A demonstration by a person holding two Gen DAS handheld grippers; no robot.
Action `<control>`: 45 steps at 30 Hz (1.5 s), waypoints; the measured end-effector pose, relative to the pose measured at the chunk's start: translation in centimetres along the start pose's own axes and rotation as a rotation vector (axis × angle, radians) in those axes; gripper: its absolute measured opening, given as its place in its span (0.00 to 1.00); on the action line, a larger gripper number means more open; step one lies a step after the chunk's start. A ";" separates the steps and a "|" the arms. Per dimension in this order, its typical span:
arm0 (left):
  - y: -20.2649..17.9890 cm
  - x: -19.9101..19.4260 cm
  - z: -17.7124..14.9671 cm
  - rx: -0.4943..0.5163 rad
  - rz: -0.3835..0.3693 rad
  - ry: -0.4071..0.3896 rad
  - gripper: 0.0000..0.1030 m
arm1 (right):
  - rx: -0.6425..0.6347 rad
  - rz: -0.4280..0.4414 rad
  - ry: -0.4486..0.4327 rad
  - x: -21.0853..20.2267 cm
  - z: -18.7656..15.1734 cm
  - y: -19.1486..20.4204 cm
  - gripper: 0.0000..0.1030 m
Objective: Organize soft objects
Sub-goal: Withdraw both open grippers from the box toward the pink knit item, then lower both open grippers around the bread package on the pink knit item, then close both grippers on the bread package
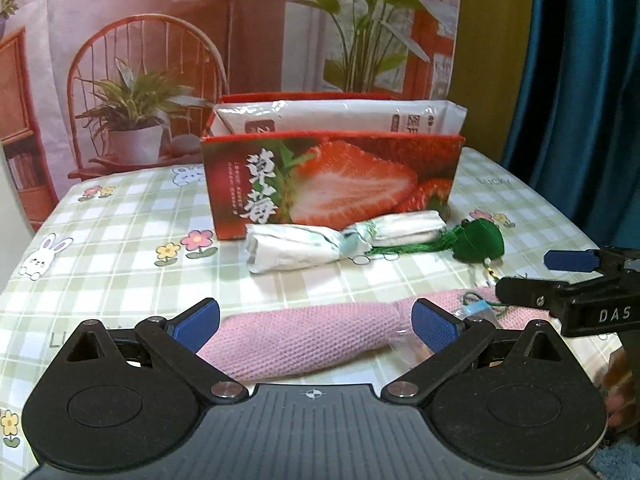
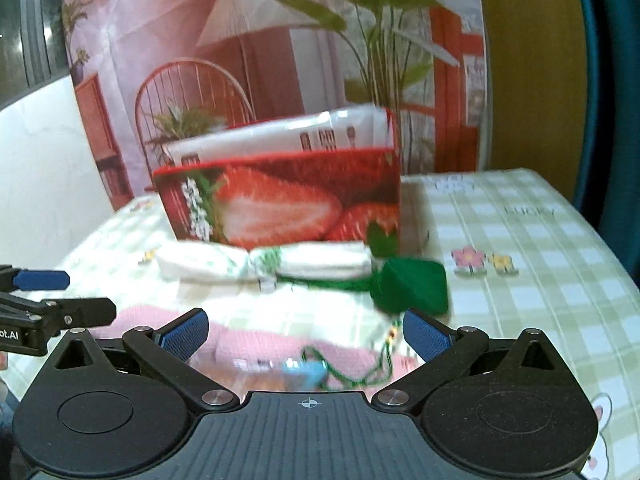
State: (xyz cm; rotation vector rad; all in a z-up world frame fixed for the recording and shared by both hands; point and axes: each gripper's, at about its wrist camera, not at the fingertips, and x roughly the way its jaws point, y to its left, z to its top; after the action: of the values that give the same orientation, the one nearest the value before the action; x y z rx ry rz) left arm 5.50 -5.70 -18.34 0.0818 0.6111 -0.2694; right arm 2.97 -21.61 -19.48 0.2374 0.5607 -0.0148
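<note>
Green-checked tablecloth [image 1: 132,216] carries an open red strawberry-print cardboard box [image 1: 332,184] holding white plastic packets [image 1: 340,114]. Left gripper [image 1: 316,320] spread over rolled pink knit cloth [image 1: 304,336]; beyond, white rolled bundles [image 1: 296,246], green tasselled pouch [image 1: 480,242]. Right gripper [image 2: 306,334] spread, empty.

A box [image 1: 332,184] stands on the table [image 1: 120,232], well ahead of the left gripper [image 1: 316,322], with a flat packet [image 1: 340,116] upright inside it. Just before the box lies a paper-wrapped bundle [image 1: 304,246], and at its right end a pouch [image 1: 478,240]. Nearer, a knitted roll [image 1: 304,340] lies crosswise between the left gripper's fingers. The right gripper [image 1: 532,280] is to the right.
</note>
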 end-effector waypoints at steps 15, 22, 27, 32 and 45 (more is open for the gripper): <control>-0.4 1.2 -1.1 -0.022 -0.105 0.067 0.90 | -0.114 0.064 0.279 1.8 -2.8 1.4 0.86; -0.1 1.6 -1.7 -0.046 -0.142 0.088 0.81 | -0.090 0.199 0.300 2.3 -2.5 2.1 0.59; 0.6 2.3 -2.1 -0.096 -0.157 0.113 0.68 | -0.093 0.214 0.286 3.5 -1.8 2.6 0.54; 0.9 2.6 -2.4 -0.119 -0.169 0.120 0.65 | -0.051 0.213 0.257 5.6 -0.7 2.8 0.49; -1.0 4.2 -3.1 -0.096 -0.329 0.180 0.55 | 0.125 0.198 0.211 3.3 -2.0 -0.6 0.34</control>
State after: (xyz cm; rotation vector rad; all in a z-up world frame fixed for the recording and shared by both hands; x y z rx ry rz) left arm 6.78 -7.13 -23.33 -0.0892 0.8161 -0.5547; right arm 4.72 -21.63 -22.98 0.4186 0.7453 0.1697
